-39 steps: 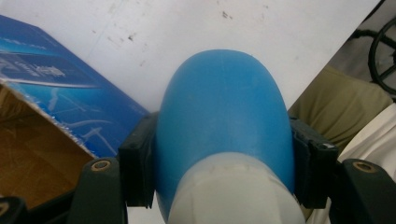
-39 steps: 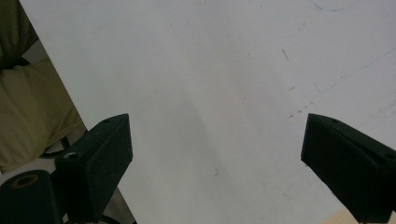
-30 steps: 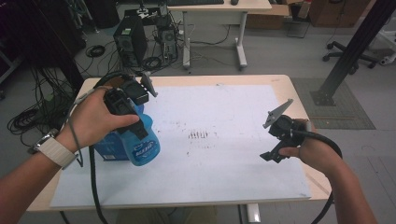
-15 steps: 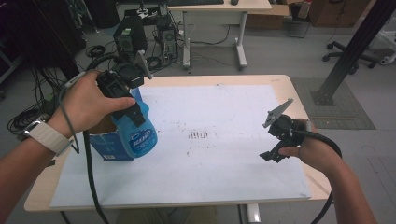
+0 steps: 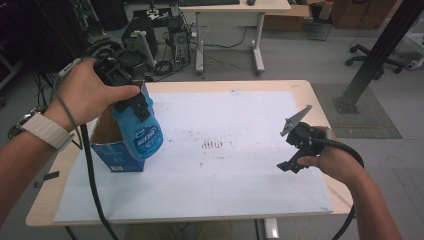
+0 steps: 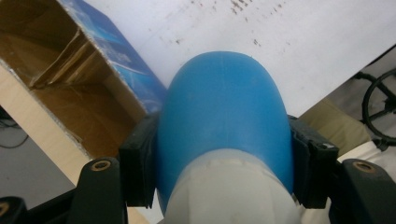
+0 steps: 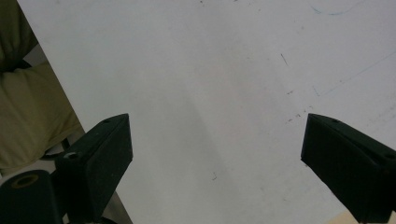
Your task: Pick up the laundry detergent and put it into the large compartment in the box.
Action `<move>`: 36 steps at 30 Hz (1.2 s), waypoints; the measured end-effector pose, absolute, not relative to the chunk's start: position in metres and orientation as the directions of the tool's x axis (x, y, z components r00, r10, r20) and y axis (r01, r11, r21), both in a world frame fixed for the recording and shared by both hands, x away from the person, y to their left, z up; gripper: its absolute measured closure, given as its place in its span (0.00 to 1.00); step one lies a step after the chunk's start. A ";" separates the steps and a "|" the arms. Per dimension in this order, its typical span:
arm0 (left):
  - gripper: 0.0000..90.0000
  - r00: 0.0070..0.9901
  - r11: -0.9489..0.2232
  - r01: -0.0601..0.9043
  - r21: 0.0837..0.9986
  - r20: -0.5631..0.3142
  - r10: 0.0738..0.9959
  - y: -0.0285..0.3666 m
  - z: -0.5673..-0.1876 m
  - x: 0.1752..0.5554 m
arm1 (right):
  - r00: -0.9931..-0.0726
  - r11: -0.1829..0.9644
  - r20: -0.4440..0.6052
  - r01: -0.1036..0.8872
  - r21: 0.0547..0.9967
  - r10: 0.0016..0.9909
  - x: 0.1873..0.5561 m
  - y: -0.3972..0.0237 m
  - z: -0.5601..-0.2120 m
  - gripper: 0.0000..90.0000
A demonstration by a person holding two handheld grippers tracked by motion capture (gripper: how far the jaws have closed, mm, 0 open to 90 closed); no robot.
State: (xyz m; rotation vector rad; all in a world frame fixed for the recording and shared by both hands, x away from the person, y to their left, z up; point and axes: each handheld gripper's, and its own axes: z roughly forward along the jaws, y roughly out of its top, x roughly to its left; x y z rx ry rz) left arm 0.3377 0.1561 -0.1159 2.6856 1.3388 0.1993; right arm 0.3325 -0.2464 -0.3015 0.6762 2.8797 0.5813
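Note:
A blue bottle (image 5: 141, 134) with a white label hangs neck-up at the left of the table, its lower end at the mouth of an open blue cardboard box (image 5: 114, 159). My left gripper (image 5: 137, 107) is shut on the bottle's upper body. In the left gripper view the pads (image 6: 136, 172) press both sides of the blue bottle (image 6: 224, 107), with the box's brown inside (image 6: 70, 74) beside it. My right gripper (image 5: 290, 161) rests low over the sheet at the right. In the right gripper view my right gripper (image 7: 215, 154) stands open with nothing between its jaws.
A large white paper sheet (image 5: 230, 170) with faint dark marks at its middle covers the wooden table (image 5: 310, 95). Past the far edge stand a desk (image 5: 235, 10), computer gear and cables (image 5: 165, 35), an office chair (image 5: 370, 50) and a black post (image 5: 375, 55).
My left gripper has lifted the blue bottle up and turned it more upright, which uncovers the open box below it. The right gripper has stayed in place.

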 end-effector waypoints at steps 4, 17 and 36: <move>0.41 0.564 -0.564 0.805 0.182 0.060 0.824 0.159 -0.111 0.342 | -0.895 0.828 -0.033 0.398 0.395 0.445 0.333 -0.246 -0.302 0.10; 0.42 0.486 -0.488 0.852 0.190 0.058 0.872 0.166 -0.091 0.351 | -0.895 0.827 -0.032 0.397 0.398 0.445 0.336 -0.247 -0.302 0.10; 0.42 0.340 -0.342 0.915 0.211 0.047 0.939 0.193 -0.068 0.369 | -0.897 0.827 -0.029 0.393 0.402 0.440 0.342 -0.246 -0.304 0.10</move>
